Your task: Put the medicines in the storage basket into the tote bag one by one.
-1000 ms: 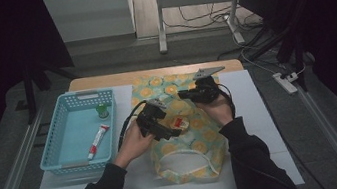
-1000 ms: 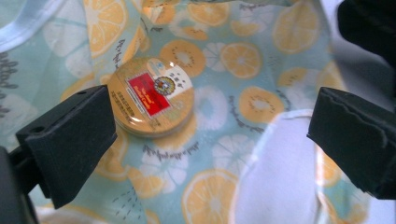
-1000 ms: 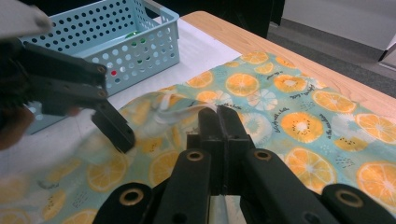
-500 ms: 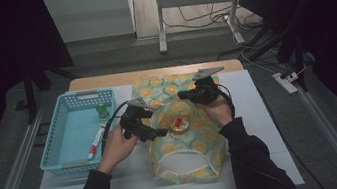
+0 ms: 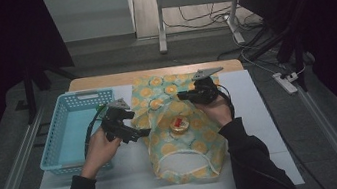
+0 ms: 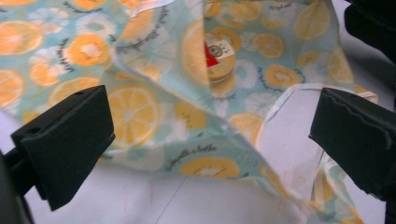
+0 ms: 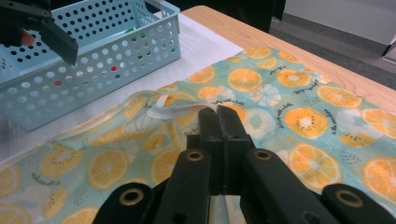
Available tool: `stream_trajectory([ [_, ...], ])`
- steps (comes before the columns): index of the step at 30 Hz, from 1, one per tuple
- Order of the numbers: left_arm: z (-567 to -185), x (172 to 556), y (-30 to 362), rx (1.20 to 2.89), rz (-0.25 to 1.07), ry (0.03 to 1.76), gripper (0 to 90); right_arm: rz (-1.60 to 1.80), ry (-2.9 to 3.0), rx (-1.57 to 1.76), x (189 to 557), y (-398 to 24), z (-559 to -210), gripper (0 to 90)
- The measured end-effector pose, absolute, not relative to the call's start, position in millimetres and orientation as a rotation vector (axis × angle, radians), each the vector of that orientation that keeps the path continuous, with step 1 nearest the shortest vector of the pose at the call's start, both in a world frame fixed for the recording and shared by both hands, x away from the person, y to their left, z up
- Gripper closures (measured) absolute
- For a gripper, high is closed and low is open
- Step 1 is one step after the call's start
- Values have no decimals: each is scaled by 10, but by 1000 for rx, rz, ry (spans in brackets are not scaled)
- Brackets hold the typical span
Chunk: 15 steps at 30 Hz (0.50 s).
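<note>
Two claws work our table: the right claw (image 5: 188,94) pinches the orange-slice-printed fabric bag (image 5: 186,157) shut around a small round tin (image 5: 179,124), while the open left claw (image 5: 133,126) must next fetch from the blue plastic basket (image 5: 66,135).

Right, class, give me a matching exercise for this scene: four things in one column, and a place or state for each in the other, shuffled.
Things:
1. left gripper
2. right gripper
3. round tin
4. blue basket

Places or states:
A. on the table's left side
B. jaws wide open
C. lying on the orange-print cloth bag
D. jaws shut on the bag's fabric

Pairs: 1-B, 2-D, 3-C, 4-A
</note>
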<state>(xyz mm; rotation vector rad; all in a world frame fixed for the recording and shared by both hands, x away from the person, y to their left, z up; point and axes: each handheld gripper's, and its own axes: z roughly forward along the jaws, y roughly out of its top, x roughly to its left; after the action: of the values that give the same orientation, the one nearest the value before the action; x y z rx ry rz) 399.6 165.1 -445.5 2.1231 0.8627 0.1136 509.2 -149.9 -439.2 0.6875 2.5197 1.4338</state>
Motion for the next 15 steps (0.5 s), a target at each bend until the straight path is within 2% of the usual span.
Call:
stream_trajectory([
  [15,-4462,3844,2156,2068,218,1005,0,1433,2520,678,5085,-1489,-4392,900],
])
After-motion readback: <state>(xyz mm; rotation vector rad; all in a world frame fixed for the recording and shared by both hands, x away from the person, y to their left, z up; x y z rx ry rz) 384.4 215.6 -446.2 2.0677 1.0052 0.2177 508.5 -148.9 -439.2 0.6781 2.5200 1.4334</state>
